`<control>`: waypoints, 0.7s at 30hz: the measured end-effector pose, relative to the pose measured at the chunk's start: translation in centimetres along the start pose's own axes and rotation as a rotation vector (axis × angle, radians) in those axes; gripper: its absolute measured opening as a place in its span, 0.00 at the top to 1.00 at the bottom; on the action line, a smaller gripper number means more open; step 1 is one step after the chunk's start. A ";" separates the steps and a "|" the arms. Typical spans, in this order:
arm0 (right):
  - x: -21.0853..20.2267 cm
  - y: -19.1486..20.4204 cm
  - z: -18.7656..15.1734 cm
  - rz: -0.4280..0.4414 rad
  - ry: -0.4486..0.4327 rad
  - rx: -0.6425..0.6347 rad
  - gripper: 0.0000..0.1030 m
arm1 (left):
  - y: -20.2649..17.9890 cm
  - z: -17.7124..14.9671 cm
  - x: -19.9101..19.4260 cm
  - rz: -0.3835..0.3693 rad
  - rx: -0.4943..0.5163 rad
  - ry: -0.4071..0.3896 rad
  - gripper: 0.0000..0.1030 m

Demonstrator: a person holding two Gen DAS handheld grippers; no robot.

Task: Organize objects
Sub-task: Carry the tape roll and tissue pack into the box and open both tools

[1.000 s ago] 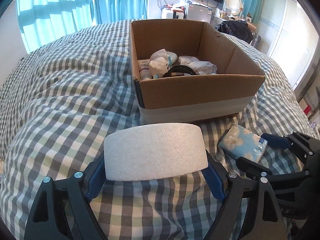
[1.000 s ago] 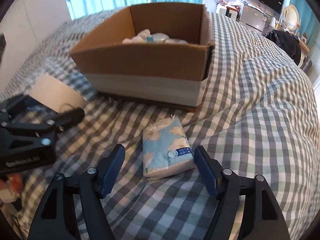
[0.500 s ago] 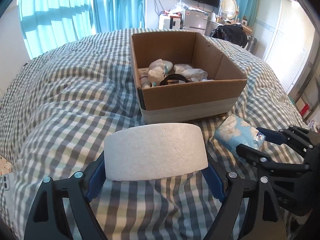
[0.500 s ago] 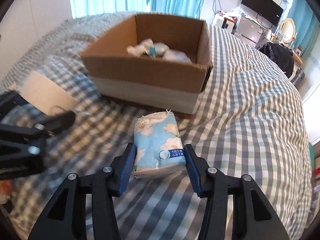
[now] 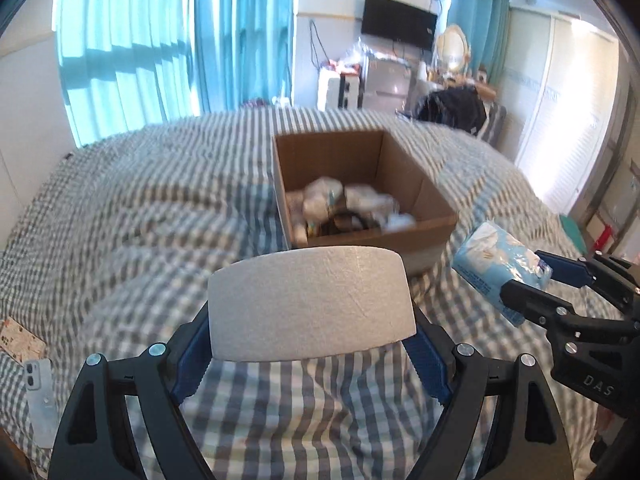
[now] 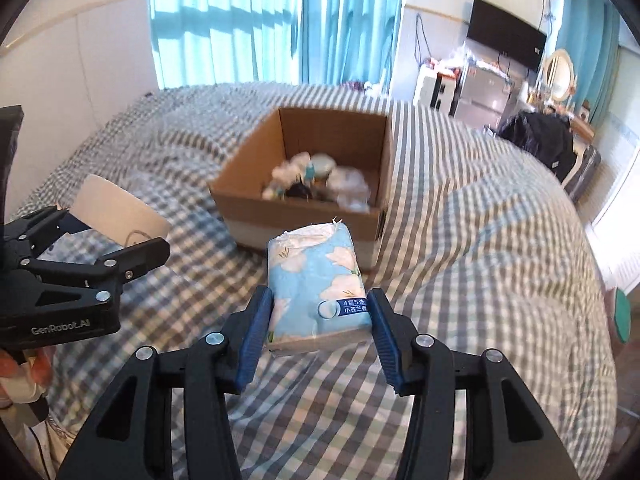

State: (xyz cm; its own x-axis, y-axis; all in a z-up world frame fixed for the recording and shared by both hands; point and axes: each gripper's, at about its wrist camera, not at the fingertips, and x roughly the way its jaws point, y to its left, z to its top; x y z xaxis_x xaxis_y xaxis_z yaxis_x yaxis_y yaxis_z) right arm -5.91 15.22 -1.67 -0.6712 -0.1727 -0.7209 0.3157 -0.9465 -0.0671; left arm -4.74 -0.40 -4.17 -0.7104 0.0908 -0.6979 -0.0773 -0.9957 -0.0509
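Bedding in grey-and-white check covers the bed (image 5: 132, 216), and on it, ahead of both cameras, stands an open cardboard box (image 6: 304, 208) already partly filled with small white and pale items too blurred to name. Both loads hang in the air short of the box's near wall.

Left hand-held gripper (image 5: 310, 354) is clamped on a wide white toilet roll (image 5: 310, 304), one blue pad on each flat end. Right hand-held gripper (image 6: 318, 330) grips a blue flowered tissue pack (image 6: 316, 284) by its lower end, so most of the pack sticks out forward past the pads.

The step in hand looks like carrying both things to the box. To do it well, each should probably be brought high enough to clear the near wall, then lowered over a free patch before the jaws part; the far part of the box floor seems emptier than the front. The roll is wide, so one item at a time would likely avoid the two tools meeting over the opening. The pack is soft and held at one end, so it may droop or slip.
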 end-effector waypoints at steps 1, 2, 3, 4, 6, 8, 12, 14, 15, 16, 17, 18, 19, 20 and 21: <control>-0.5 0.0 0.6 -0.001 -0.015 -0.006 0.52 | 0.1 0.7 -0.3 -0.004 -0.001 -0.012 0.16; -1.0 0.0 1.4 0.002 -0.032 -0.011 0.52 | 0.1 1.4 -0.6 -0.007 -0.001 -0.024 0.16; -1.3 0.0 2.1 0.003 -0.048 -0.013 0.52 | 0.1 2.0 -0.9 -0.007 -0.001 -0.036 0.16; -1.6 0.0 2.9 0.003 -0.064 -0.017 0.52 | 0.1 2.8 -1.1 -0.009 0.001 -0.051 0.16; -2.2 0.0 4.5 0.000 -0.098 -0.026 0.52 | 0.0 4.4 -1.3 -0.009 0.011 -0.077 0.16; -2.3 -0.2 6.2 0.002 -0.125 -0.036 0.52 | 0.0 6.2 -1.1 0.006 0.028 -0.103 0.16; -1.6 -0.8 9.7 0.007 -0.160 -0.043 0.52 | 0.2 9.7 0.6 -0.003 0.030 -0.122 0.16; -0.6 -1.3 11.5 0.005 -0.180 -0.040 0.52 | 0.3 11.3 1.8 0.008 0.039 -0.139 0.16; 0.0 -1.5 12.4 0.002 -0.189 -0.041 0.52 | 0.2 12.0 2.5 0.015 0.049 -0.142 0.16; 0.6 -1.8 13.2 -0.002 -0.196 -0.041 0.52 | 0.1 12.7 3.3 0.021 0.060 -0.145 0.16; 1.4 -2.1 14.2 -0.005 -0.200 -0.038 0.52 | -0.2 13.3 4.2 0.021 0.066 -0.147 0.16; 2.1 -2.5 15.1 -0.007 -0.202 -0.033 0.52 | -0.2 13.8 5.0 0.019 0.069 -0.146 0.16; 3.0 -2.9 15.9 -0.007 -0.201 -0.025 0.52 | -0.3 14.6 6.4 0.016 0.068 -0.138 0.16; 4.2 -3.3 16.7 -0.005 -0.192 -0.015 0.52 | -0.4 14.9 7.3 0.012 0.067 -0.129 0.16; 5.3 -3.7 17.4 -0.003 -0.184 -0.005 0.52 | -0.5 15.3 8.4 0.005 0.066 -0.117 0.16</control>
State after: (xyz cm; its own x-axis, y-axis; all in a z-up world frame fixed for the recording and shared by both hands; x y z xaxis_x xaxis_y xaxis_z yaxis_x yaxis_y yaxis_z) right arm -22.34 13.05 6.75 -0.7835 -0.2175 -0.5821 0.3168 -0.9457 -0.0731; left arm -21.36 1.11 0.94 -0.7876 0.0914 -0.6094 -0.1169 -0.9931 0.0022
